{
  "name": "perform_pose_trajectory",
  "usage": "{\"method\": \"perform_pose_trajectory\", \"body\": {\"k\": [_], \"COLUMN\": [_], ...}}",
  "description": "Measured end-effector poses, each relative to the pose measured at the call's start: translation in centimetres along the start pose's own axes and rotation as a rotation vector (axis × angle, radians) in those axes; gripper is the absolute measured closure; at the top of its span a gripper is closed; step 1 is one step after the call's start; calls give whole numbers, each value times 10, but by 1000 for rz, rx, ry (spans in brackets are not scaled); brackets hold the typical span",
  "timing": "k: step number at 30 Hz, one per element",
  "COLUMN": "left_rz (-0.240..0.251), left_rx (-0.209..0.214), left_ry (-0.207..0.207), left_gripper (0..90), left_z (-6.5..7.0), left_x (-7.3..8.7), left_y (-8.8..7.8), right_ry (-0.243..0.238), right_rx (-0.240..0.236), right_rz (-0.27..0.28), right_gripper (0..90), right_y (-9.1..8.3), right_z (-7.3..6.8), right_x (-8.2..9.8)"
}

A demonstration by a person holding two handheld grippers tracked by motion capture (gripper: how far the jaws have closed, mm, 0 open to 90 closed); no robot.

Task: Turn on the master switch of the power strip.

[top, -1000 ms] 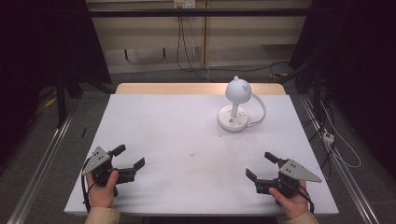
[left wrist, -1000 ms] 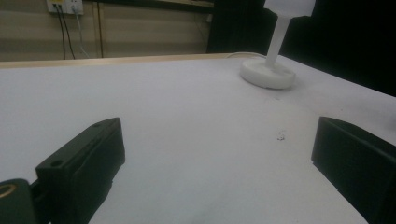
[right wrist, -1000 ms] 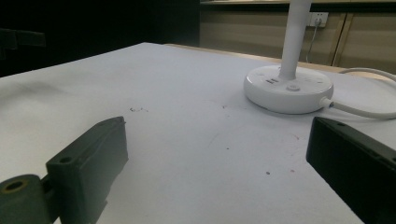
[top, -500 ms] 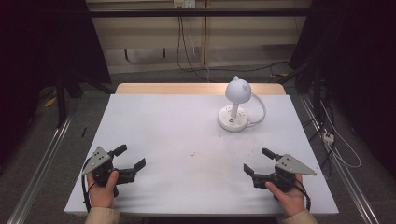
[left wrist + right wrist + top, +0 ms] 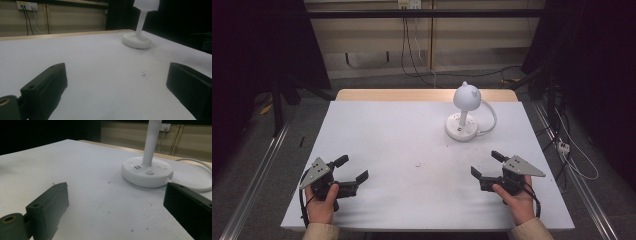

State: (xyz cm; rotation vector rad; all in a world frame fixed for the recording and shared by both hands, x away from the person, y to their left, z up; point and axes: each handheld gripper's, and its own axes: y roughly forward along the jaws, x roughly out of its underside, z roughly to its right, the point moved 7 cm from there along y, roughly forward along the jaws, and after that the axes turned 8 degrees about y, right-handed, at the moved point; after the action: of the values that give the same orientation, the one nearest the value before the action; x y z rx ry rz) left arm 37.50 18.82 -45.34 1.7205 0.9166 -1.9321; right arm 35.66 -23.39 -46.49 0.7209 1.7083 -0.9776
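At the near left corner of the table (image 5: 377,125), the left gripper (image 5: 352,169) sits low over the white top, held in one hand (image 5: 321,205). Jaws wide apart, nothing between them; the left gripper view confirms bare surface in the gap.

Mid-table: a few small dark specks, nothing usable.

Right of centre, toward the far edge: the lamp (image 5: 465,116). White, round base flat on the table, straight stem, rounded head with two small bumps on top. A white cable (image 5: 490,120) loops off the base to the right. The right gripper view puts the base (image 5: 147,172) dead ahead, with buttons and what look like USB ports on its top face.

Near right: the right gripper (image 5: 486,164), also low, pointed roughly at the lamp but well apart from it. Jaws apart, empty.

Progress: my read is nothing done yet. Lamp untouched and upright, neither gripper in contact. The right one looks the likelier to go in, probably for the base buttons or the stem. Whole reach and contact still left.

Count: one lamp, one cable, two grippers, one table. No other items on top.
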Motion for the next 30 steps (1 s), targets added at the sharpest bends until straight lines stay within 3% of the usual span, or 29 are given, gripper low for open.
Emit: {"method": "perform_pose_trajectory", "body": {"k": [9,30], "left_rz": [0,0], "left_rx": [7,27], "left_ry": [4,4], "left_gripper": [33,36], "left_z": [0,3], "left_x": [1,1], "left_y": [0,2], "right_ry": [14,-7], "right_rx": [23,55], "right_rz": [-2,-29], "right_gripper": [55,73], "right_y": [14,37], "right_z": [9,18], "right_x": [-10,-19]}}
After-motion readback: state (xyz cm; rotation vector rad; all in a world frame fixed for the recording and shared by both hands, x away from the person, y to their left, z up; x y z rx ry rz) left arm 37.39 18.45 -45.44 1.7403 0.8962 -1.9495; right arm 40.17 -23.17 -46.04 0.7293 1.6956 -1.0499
